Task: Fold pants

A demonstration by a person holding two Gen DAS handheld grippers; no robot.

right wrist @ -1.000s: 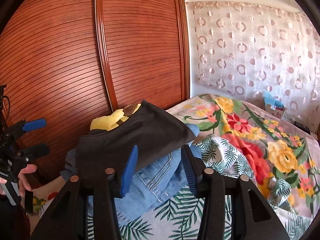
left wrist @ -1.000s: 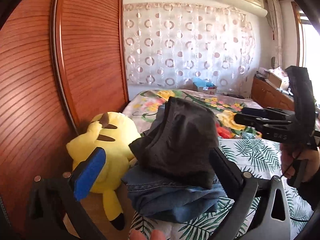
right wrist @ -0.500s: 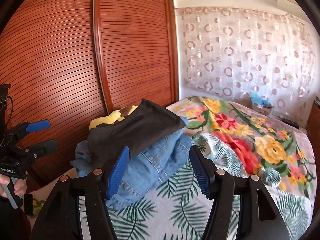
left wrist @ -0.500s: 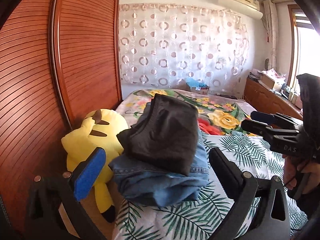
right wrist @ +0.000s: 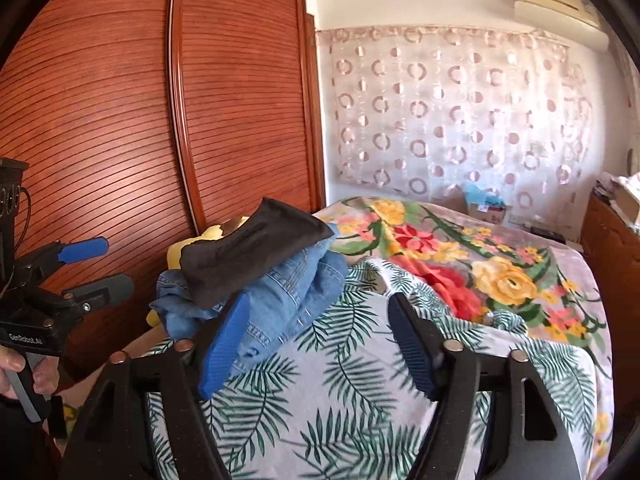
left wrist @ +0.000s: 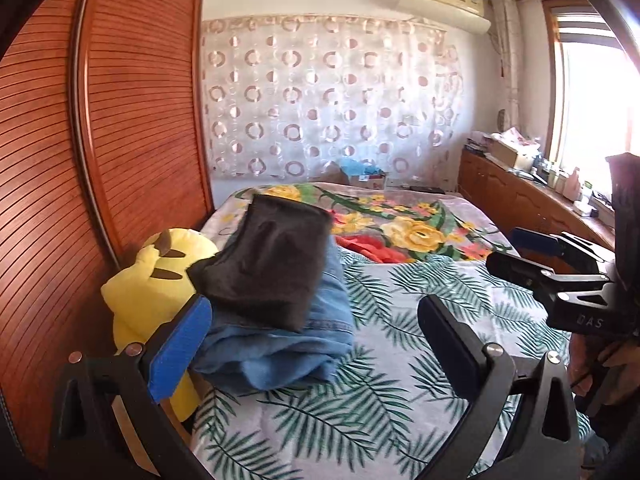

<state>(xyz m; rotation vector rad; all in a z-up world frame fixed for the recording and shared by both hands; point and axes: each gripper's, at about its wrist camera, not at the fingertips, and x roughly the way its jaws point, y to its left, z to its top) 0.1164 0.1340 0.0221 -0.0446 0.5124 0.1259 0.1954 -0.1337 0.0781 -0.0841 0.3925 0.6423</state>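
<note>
Currently the dark pants (left wrist: 268,268) lie folded atop folded jeans (left wrist: 280,344), ahead-left of my left tongs (left wrist: 316,344), which stand wide and empty. My right tongs (right wrist: 320,344) are opening, empty. I judge folding complete.

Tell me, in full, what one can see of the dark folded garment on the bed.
The dark folded garment is charcoal to black, of soft matte cloth, folded into a rough rectangle. It lies on top of the folded blue jeans, slanting over them, near the bed's edge beside the wooden wardrobe. Its lower corner overhangs toward the yellow plush toy; whether they touch cannot be told. No gripper touches it. No waistband, pocket or label shows.
</note>
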